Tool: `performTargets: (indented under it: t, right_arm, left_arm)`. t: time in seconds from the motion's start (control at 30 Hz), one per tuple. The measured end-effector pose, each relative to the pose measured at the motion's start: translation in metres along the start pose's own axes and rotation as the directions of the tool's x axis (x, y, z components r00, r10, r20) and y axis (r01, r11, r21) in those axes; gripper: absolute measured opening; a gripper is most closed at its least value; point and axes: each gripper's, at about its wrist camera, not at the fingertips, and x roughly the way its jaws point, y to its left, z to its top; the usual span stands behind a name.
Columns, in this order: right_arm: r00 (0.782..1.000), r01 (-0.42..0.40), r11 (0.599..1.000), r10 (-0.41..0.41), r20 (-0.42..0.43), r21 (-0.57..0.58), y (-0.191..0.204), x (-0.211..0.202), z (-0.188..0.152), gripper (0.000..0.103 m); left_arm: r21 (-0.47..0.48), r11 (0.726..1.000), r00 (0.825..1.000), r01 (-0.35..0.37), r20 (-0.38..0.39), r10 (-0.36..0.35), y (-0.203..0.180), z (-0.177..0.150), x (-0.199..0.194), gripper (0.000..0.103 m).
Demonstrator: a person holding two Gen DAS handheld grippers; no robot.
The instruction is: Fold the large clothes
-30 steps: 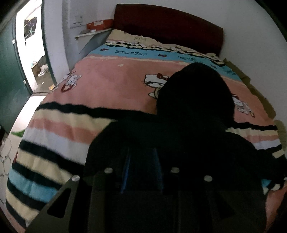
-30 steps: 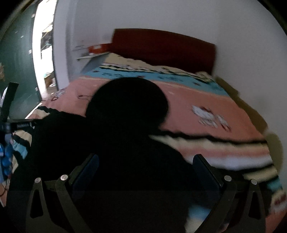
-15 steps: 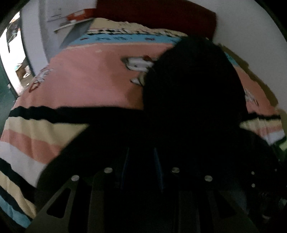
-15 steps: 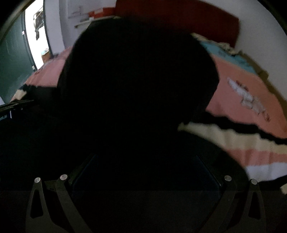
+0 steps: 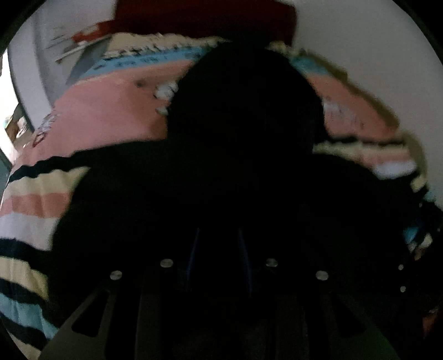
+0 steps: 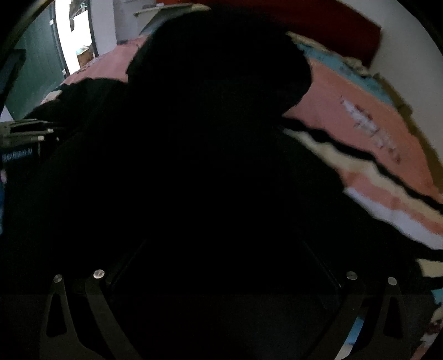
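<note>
A black hooded garment (image 5: 243,171) lies spread on the striped bedspread (image 5: 36,199), hood toward the headboard. Left gripper (image 5: 218,249) seems pinched on its hem, to fold; right gripper (image 6: 221,265) gapes wide.

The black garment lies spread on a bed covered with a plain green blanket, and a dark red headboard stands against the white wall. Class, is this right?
Not quite. The blanket is not plain green: the left wrist view shows pink with cartoon prints and cream, blue, white and black stripes. The black garment does lie on it, and the dark red headboard stands at the white wall.
</note>
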Motion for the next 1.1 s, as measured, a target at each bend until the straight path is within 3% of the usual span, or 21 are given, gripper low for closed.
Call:
performTargets:
  t: [0.1,0.13,0.23,0.3,0.4,0.43,0.57,0.8,0.97,1.1]
  right_arm:
    - [0.995,0.017,1.0,-0.016,0.101,-0.005,-0.002,-0.033,0.01,0.102]
    - [0.992,0.013,1.0,-0.012,0.123,-0.01,0.0,-0.04,0.014,0.102]
    - [0.988,-0.001,0.999,0.007,0.155,-0.041,0.01,-0.045,0.017,0.102]
    - [0.992,0.003,0.999,0.003,0.13,-0.047,0.015,-0.033,0.012,0.102]
    - [1.0,0.024,0.998,-0.023,0.022,-0.053,0.015,0.009,-0.006,0.102]
    - [1.0,-0.025,0.999,0.024,-0.01,-0.043,0.013,0.023,-0.014,0.102]
    - [0.994,-0.109,0.994,0.11,-0.012,0.028,0.002,0.033,-0.023,0.102]
    - [0.987,-0.155,0.985,0.158,-0.035,0.076,-0.007,0.034,-0.027,0.102]
    - [0.99,-0.141,0.978,0.139,0.025,0.151,-0.021,0.001,-0.045,0.102]
    - [0.99,-0.097,0.973,0.073,0.118,0.208,-0.046,-0.042,-0.068,0.102]
  left_arm:
    - [-0.023,1.0,0.998,-0.017,0.068,0.018,0.013,-0.002,-0.029,0.029]
    - [-0.028,0.999,0.996,-0.038,0.079,0.04,0.018,-0.005,-0.035,0.034]
    - [-0.046,0.995,0.994,-0.084,0.07,0.087,0.033,-0.016,-0.036,0.036]
    - [-0.066,0.993,0.994,-0.099,0.046,0.102,0.042,-0.028,-0.027,0.036]
    - [-0.057,0.993,0.994,-0.107,0.028,0.109,0.042,-0.048,-0.009,0.038]
    - [-0.044,0.993,0.993,-0.108,0.034,0.109,0.038,-0.052,-0.003,0.039]
    - [-0.013,0.986,0.984,-0.169,0.047,0.169,0.025,-0.06,0.01,0.04]
    - [-0.047,0.976,0.976,-0.215,0.024,0.216,0.02,-0.066,-0.004,0.04]
    - [-0.033,0.966,0.964,-0.257,0.055,0.259,0.004,-0.082,-0.043,0.04]
    - [-0.095,0.976,0.975,-0.197,0.088,0.206,-0.006,-0.097,-0.08,0.04]
